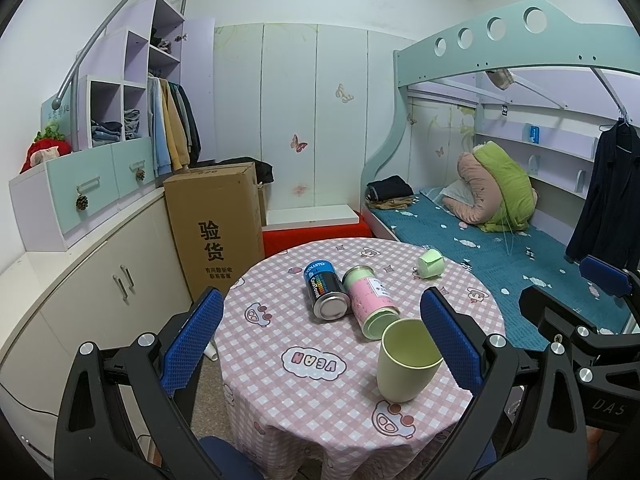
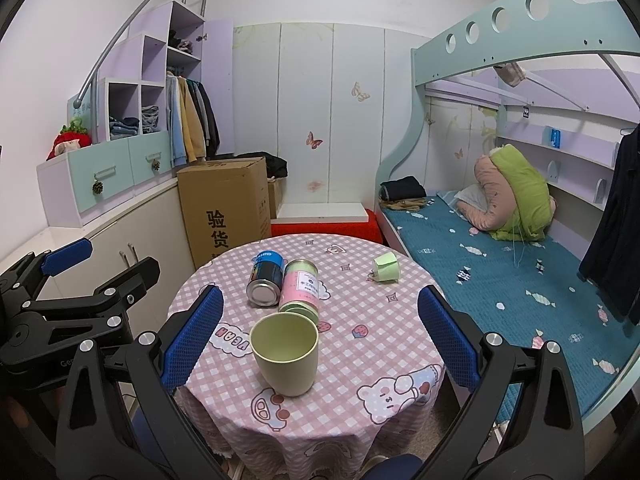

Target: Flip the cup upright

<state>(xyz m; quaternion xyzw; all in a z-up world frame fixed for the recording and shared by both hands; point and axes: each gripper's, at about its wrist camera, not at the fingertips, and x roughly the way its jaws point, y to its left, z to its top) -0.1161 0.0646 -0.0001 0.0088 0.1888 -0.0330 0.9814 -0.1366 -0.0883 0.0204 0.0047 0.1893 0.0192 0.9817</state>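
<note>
Blue pads: left gripper and right gripper both spread wide, holding nothing.
Cup: pale green cup upright on the table, at 6 o'clock from two lying cans.
Room: bunk bed at 3 o'clock.
Left view only: floor beside the cabinet.

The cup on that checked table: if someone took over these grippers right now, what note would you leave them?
Left gripper: open, holding nothing, hovering over the near side of the table.
Right gripper: open, holding nothing.
Cup: standing upright, mouth up, near the table's front edge, between the right gripper's fingers but not touched.
Behind it lie a dark can and a pink canister on their sides; a small green cup lies tipped farther back.
Done: the near cup is upright. Left: possibly the small tipped one.
</note>
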